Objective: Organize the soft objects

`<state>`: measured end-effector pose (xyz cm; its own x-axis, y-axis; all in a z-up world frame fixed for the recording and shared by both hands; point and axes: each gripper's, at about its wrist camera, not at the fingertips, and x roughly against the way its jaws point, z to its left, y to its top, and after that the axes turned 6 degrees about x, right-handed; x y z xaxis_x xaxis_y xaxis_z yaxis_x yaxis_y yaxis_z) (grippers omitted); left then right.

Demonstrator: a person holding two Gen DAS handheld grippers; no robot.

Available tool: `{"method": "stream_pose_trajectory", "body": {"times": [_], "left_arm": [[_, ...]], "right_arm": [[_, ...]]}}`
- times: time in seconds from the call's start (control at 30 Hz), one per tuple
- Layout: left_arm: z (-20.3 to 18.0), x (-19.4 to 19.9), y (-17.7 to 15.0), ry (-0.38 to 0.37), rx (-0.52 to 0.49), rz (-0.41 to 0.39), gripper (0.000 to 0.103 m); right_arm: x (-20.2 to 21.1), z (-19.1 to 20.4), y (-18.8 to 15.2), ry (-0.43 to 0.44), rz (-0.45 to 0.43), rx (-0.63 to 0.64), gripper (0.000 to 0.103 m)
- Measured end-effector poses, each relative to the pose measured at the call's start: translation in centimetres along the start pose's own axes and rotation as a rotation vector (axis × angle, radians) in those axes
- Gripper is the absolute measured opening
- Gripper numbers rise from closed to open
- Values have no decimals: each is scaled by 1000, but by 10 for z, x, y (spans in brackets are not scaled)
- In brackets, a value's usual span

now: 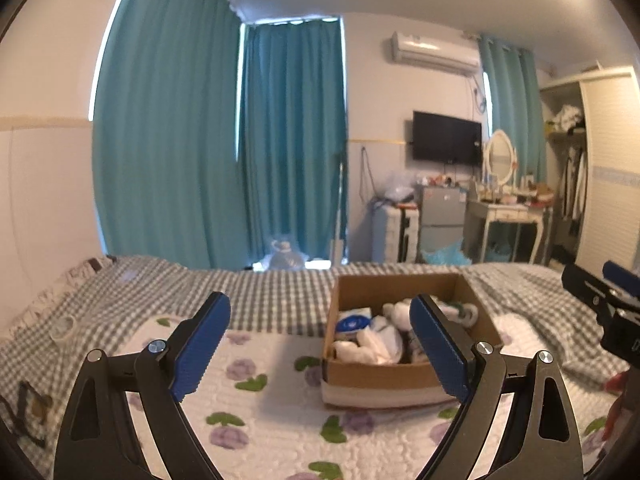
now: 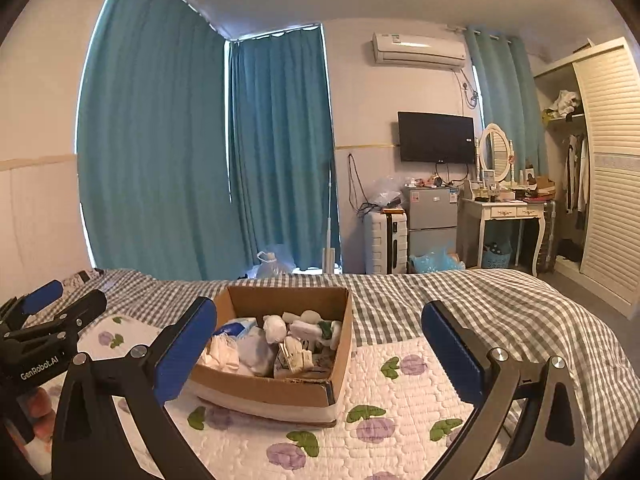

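From the left wrist, my left gripper [image 1: 320, 344] gapes wide and empty before the cardboard box [image 1: 400, 376] of limp, light bundles on the bed; from the right wrist, my right gripper [image 2: 320, 344] is equally wide, so I'd pinch the white cloth bundle [image 2: 275, 329] mid-bulge.

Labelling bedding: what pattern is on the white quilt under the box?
Purple flowers with green leaves on the quilt; right wrist view.

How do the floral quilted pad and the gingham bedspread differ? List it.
Pattern: the floral quilted pad is white with purple flowers and green leaves; the gingham bedspread is a grey-and-white check.
Surface: the pad looks stitched and puffy; the bedspread looks flat-woven and wrinkled.
Position: the pad lies on top of the bedspread, nearer the cameras; the bedspread stretches past it to the bed's far edge.
Load: the cardboard box sits mainly on the pad.
Both are soft bedding.
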<state>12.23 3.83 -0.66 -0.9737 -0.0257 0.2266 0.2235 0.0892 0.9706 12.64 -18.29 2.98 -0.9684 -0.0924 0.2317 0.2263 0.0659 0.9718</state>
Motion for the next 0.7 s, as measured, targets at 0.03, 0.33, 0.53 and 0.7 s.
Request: {"method": "stream_pose_trajectory", "body": {"times": [0.03,0.33,0.53,0.7], "left_arm": [[0,1,-1,3,-3,-3,93],[4,-3,-7,-7,10,2,93],[2,-5,-12,-19,0,15,93],[-1,-6,-14,-34,-6,24,93]], "right_arm": [[-2,-1,-2,1,6,-7,103],[-3,2,-12,-1,8,-27,103],[-2,3,-14,7,11,-19,103],[-2,6,-16,9,14,-5,103]]}}
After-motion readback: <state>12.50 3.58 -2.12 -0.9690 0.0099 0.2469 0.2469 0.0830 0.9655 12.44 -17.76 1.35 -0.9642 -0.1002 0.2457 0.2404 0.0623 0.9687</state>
